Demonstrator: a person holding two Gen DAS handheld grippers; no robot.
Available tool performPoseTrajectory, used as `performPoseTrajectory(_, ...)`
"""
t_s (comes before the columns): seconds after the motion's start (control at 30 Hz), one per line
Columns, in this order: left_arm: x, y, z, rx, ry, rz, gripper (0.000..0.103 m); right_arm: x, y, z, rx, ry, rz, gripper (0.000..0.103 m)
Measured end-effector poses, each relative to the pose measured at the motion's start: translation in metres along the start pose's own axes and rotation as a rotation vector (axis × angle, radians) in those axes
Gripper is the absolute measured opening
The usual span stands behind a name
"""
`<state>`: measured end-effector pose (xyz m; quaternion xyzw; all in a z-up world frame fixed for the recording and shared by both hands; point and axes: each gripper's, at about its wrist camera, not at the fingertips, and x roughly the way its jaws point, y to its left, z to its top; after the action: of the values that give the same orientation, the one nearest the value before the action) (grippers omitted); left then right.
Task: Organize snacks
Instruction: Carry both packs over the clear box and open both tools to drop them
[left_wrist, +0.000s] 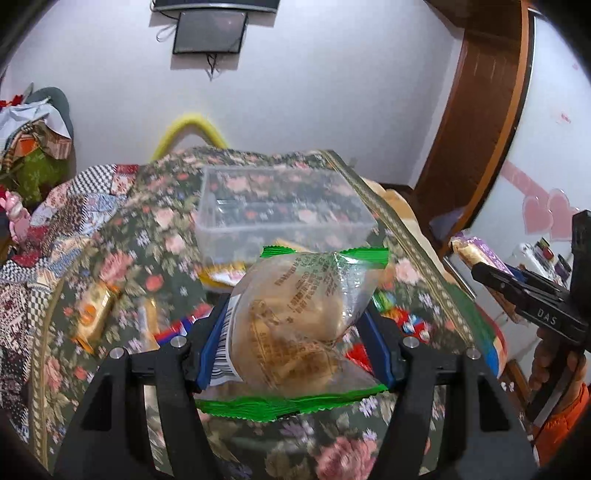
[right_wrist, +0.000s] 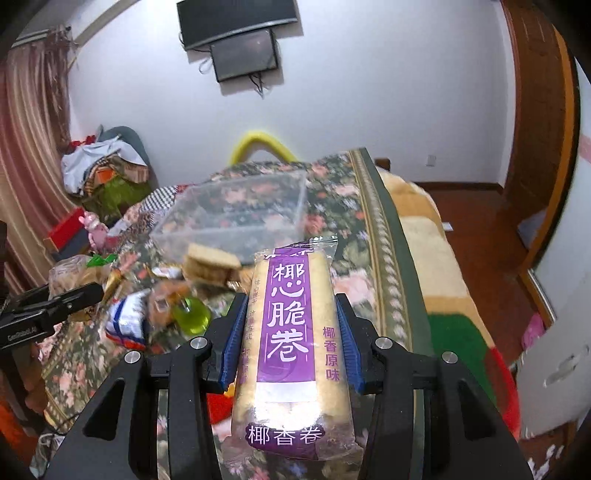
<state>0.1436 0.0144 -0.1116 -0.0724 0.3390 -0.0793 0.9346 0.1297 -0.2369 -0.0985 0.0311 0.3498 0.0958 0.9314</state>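
Note:
My left gripper (left_wrist: 295, 325) is shut on a clear, green-edged pastry packet (left_wrist: 295, 314), its blue pads pressing both sides, lifted above the floral tablecloth (left_wrist: 155, 229). In the right wrist view my right gripper (right_wrist: 290, 332) is shut on a long purple-labelled coconut roll packet (right_wrist: 291, 332), held upright along the fingers. A clear plastic box (left_wrist: 284, 206) stands beyond both grippers on the table, also as the clear box (right_wrist: 236, 218). The right gripper with its purple packet (left_wrist: 484, 254) shows at the right edge of the left view. The left gripper (right_wrist: 55, 306) shows at the left of the right view.
Several loose snacks lie on the cloth: gold packets (left_wrist: 96, 314), a wafer stack (right_wrist: 210, 266), a green jelly cup (right_wrist: 192, 314), a blue-white bag (right_wrist: 125, 321). The table edge (right_wrist: 391, 266) drops to a blanket-covered bed (right_wrist: 443, 295). Clothes pile (right_wrist: 103, 170) at far left.

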Motion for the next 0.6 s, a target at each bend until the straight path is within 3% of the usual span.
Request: performPoseTrajectory(0.6, 0.044, 0.024, 0.066, 0.017, -0.059, 0.049, 0.065, 0.051, 0.042, 0.056, -0.049, -0.103, 0.08, 0.042)
